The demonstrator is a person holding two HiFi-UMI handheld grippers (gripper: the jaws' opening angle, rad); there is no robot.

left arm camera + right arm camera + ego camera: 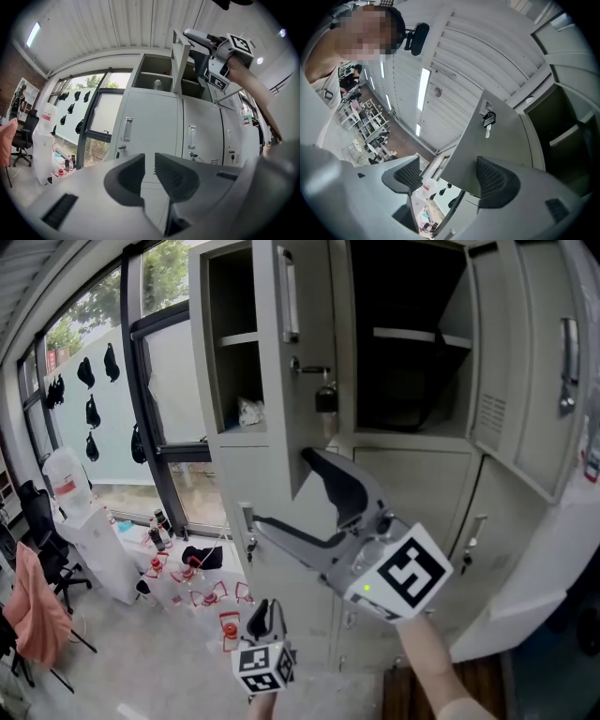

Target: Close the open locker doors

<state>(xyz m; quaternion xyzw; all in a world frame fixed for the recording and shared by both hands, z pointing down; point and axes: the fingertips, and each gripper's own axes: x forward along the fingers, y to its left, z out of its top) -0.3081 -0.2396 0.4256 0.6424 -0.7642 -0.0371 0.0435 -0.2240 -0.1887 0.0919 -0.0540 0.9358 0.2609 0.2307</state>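
Observation:
The grey locker bank [412, 493] has two upper doors standing open. The left open door [291, 334] swings out towards me, a bunch of keys [325, 395] hanging from its lock. My right gripper [279, 487] is open, its jaws straddling that door's lower edge. In the right gripper view the door [506, 145] lies between the right gripper's [445, 176] pads, with the keys [487, 123] above. The right open door [534, 362] hangs wide at the far right. My left gripper [262, 617] is low, shut and empty; the left gripper [150, 176] faces closed lower doors [150, 131].
A tall window [169, 381] is left of the lockers. Below it stand a water dispenser [80, 521], office chairs [37, 521] with a pink cloth [33, 610], and small clutter on the floor [197, 582]. The open compartments hold shelves [412, 337].

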